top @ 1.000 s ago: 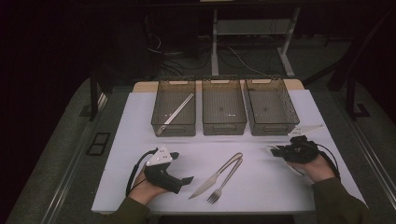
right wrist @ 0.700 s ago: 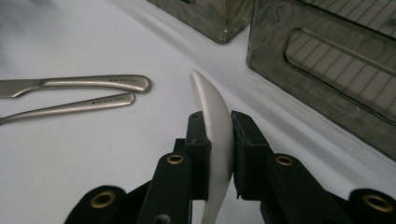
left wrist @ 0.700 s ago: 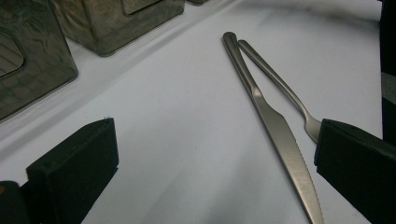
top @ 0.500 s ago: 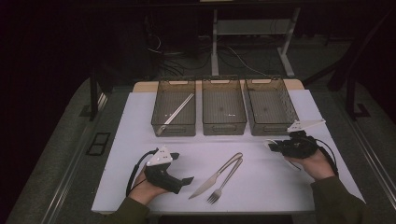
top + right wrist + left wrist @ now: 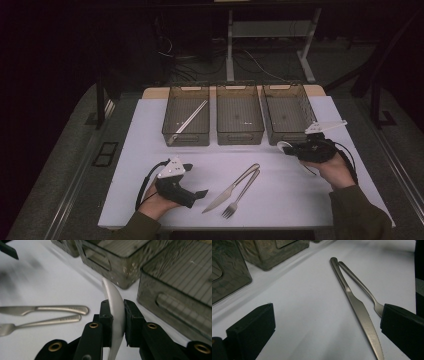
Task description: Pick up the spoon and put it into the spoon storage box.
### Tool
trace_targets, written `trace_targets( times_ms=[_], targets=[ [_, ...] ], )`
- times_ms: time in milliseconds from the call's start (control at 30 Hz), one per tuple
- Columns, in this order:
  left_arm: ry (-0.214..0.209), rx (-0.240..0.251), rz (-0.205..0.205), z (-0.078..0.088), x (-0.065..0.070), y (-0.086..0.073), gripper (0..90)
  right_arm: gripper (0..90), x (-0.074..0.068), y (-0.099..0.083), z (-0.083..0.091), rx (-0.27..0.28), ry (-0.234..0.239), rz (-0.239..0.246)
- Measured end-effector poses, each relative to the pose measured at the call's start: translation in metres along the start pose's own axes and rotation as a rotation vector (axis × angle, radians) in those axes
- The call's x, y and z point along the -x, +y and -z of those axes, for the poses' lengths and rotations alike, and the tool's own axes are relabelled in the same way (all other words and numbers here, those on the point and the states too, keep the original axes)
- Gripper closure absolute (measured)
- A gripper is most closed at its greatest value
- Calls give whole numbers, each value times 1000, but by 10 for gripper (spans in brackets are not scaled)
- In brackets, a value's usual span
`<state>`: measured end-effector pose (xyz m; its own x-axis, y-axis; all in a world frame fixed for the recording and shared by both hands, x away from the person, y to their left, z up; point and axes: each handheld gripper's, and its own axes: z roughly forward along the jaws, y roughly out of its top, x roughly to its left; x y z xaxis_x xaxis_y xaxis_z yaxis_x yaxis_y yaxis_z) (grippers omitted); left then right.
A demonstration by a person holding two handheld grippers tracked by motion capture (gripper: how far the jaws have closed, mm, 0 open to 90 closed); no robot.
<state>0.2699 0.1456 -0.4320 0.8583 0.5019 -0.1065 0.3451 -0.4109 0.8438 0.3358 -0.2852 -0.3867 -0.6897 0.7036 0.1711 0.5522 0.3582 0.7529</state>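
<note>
My right gripper [image 5: 294, 148] is shut on a white spoon [image 5: 283, 145], held just above the table in front of the right bin [image 5: 286, 138]. In the right gripper view the spoon [image 5: 114, 298] stands on edge between the two pads, its bowl pointing at the bins' front corners. My left gripper [image 5: 202, 192] rests on the white mat at the front left, jaws open and nothing between them. A steel knife [image 5: 231, 189] and fork [image 5: 243, 189] lie side by side just to its right. In the left gripper view, the knife [image 5: 358, 307] and fork [image 5: 359, 285] lie ahead of the open gripper [image 5: 327, 315].
Three clear bins stand in a row at the back of the white mat [image 5: 150, 150]: the left bin [image 5: 185, 139] holds a long metal utensil [image 5: 189, 120], while the middle bin [image 5: 240, 138] and the right bin look bare. The table's front edge is close to both hands.
My right gripper has risen a little with the spoon and drifted toward the right bin. The left gripper, knife and fork have not moved.
</note>
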Motion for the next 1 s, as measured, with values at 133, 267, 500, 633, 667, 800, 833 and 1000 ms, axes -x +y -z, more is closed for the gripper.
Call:
trace_targets(
  times_ms=[133, 267, 500, 633, 667, 800, 833, 1000],
  targets=[
    [-5, 2, -2, 0, 0, 0, 0, 780, -3, 9, -4, 11, 7, 8],
    [-3, 2, 1, 1, 0, 0, 0, 780, -8, 18, -9, 13, 14, 28],
    [-4, 8, 5, 1, 0, 0, 0, 780, -14, 34, -20, 12, 24, 43],
    [-4, 8, 3, 1, 0, 0, 0, 780, -14, 43, -26, 6, 23, 55],
    [-4, 10, 5, 1, 0, 0, 0, 780, -14, 45, -28, 6, 22, 53],
    [-6, 11, 4, 0, 1, 0, 0, 780, -12, 55, -33, 10, 22, 50],
    [-7, 12, 5, 0, 1, 0, 0, 780, -12, 58, -34, 10, 22, 50],
    [-8, 10, 4, 1, 1, 0, 0, 780, -10, 71, -41, 5, 15, 46]
  ],
)
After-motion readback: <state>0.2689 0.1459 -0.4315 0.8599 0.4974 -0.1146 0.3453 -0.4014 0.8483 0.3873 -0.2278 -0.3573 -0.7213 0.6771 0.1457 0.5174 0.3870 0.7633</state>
